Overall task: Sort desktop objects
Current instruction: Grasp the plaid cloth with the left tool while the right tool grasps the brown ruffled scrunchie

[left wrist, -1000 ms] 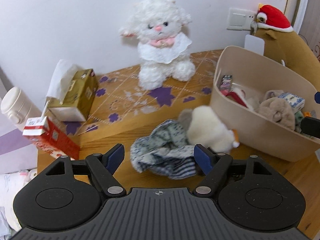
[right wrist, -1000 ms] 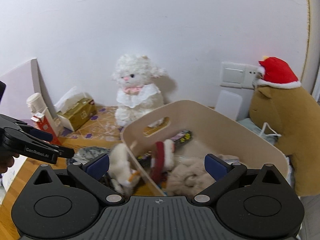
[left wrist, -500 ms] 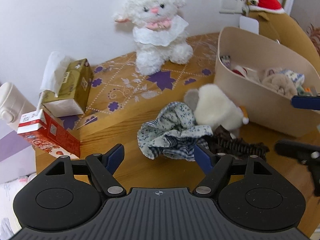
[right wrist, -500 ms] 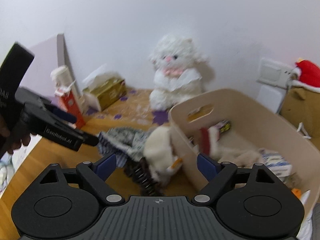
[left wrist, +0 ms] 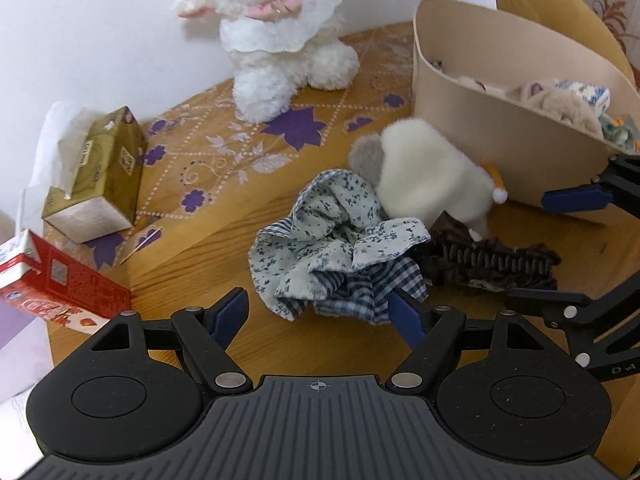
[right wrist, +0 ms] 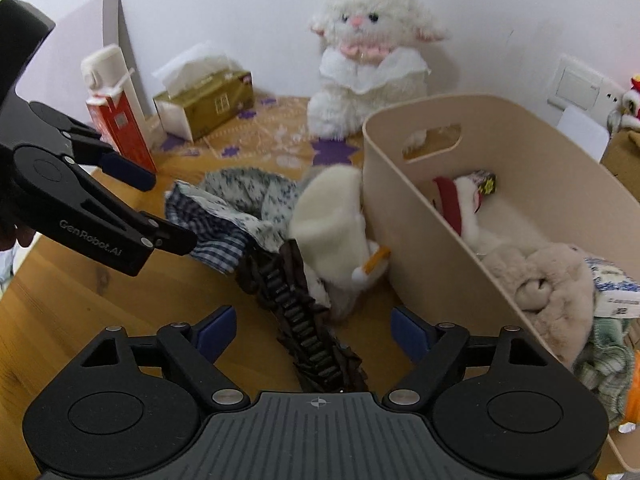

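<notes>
Two grippers hang over a wooden table [left wrist: 192, 256]. The left gripper [left wrist: 316, 316] is spread wide above the near edge of a crumpled floral cloth [left wrist: 336, 240], its pads not pressing it. The right gripper [right wrist: 312, 330] has just been narrowing but remains unclenched, straddling a dark brown ruffled band [right wrist: 304, 320] without gripping it. A cream plush toy [right wrist: 332, 224] lies against the beige bin [right wrist: 404, 240]. Toward the table's far edge sit a white lamb plush [left wrist: 280, 40] and a gold tissue box [left wrist: 100, 176].
</notes>
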A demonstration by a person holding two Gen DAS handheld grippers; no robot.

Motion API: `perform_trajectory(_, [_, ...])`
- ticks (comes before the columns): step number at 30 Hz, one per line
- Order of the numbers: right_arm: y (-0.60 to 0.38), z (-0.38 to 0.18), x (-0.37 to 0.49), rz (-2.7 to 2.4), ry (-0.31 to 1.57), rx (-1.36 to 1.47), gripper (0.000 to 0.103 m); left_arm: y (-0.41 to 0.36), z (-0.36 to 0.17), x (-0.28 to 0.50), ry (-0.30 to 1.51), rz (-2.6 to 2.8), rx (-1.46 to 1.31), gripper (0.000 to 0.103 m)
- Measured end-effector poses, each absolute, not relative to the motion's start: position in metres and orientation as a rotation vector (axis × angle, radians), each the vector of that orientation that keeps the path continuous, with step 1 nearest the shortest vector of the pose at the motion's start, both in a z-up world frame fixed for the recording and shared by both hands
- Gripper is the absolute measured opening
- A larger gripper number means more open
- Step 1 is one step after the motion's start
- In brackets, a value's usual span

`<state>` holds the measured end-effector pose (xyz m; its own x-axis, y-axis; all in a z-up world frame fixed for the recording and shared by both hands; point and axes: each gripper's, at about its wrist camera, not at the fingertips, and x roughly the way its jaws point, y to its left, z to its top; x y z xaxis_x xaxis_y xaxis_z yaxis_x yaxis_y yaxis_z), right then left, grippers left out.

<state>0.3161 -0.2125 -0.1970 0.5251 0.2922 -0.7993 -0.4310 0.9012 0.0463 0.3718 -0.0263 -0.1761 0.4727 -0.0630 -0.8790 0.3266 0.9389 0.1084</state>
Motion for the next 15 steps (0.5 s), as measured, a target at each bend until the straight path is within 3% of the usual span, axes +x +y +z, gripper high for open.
perform_trajectory(15, [-0.205, -0.231, 0.339, 0.464, 0.998, -0.208, 0.072, -0.054, -0.215, 0.377, 1.034, -0.325, 0.456, 0.078])
